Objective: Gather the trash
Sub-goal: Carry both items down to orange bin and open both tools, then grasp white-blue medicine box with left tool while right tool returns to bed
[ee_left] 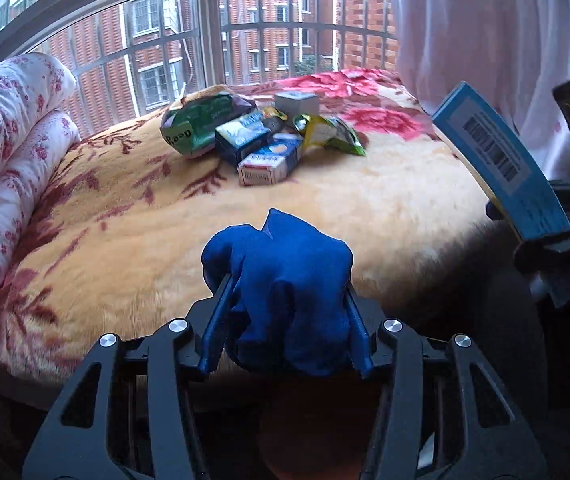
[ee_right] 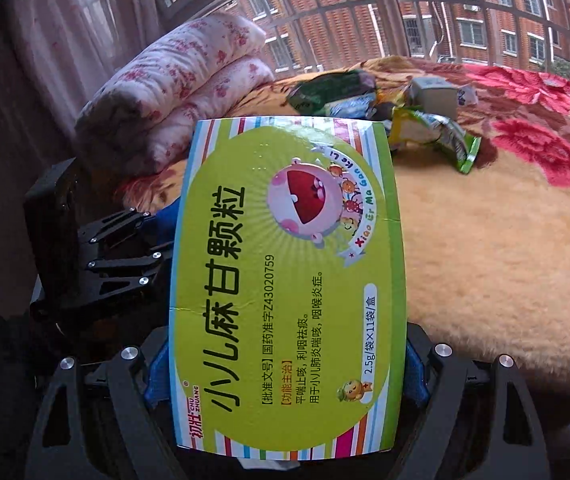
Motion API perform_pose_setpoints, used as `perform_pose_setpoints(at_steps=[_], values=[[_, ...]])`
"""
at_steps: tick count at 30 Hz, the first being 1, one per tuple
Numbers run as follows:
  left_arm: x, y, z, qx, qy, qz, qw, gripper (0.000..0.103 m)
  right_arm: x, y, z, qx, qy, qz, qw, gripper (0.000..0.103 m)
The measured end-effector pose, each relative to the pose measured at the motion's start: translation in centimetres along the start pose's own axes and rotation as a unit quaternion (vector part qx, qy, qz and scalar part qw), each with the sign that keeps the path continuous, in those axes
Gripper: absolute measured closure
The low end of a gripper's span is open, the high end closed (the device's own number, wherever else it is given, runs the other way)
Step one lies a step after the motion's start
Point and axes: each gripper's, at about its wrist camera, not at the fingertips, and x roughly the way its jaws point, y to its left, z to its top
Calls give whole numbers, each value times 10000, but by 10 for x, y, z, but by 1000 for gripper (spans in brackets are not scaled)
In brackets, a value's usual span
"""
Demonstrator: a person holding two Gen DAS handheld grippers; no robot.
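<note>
1. Left tool [ee_left: 285, 300] pinches a soft, limp blue bag [ee_left: 281, 280]; grip its bunched rim.
2. Right tool [ee_right: 285, 364] clamps a light, crushable box [ee_right: 285, 280] by its edges.
3. Remaining trash [ee_left: 253, 136] lies at twelve o'clock on the bed [ee_left: 125, 240].

A heap of wrappers and small boxes [ee_left: 261, 136] lies on a blanket-covered bed [ee_left: 145, 232], toward its far side by the window [ee_left: 205, 40]. Left of the heap, a folded quilt [ee_left: 9, 128] rests at the bed's edge
</note>
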Motion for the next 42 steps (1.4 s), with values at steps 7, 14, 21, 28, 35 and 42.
perform_pose_setpoints(at_steps=[7, 14, 21, 28, 35, 42], values=[[23, -3, -77, 234, 1205, -300, 9920, 54, 52, 22, -52, -370, 1207, -20, 9920, 19], [76, 0, -114, 57, 2107, -399, 9767, 54, 120, 12, -84, -29, 1818, -19, 9833, 19], [94, 0, -120, 141, 2515, -301, 9673, 18, 159, 11, -98, 10, 2253, -160, 9742, 4], [92, -1, -123, 195, 2580, -277, 9655, 18, 168, -4, -97, 343, 2237, -65, 9740, 5], [77, 8, -111, 50, 2319, -275, 9723, 18, 132, -3, -82, 383, 2009, 13, 9789, 5], [37, 18, -80, 4, 1600, -362, 9865, 18, 64, -13, -55, 528, 1531, 167, 9867, 5]])
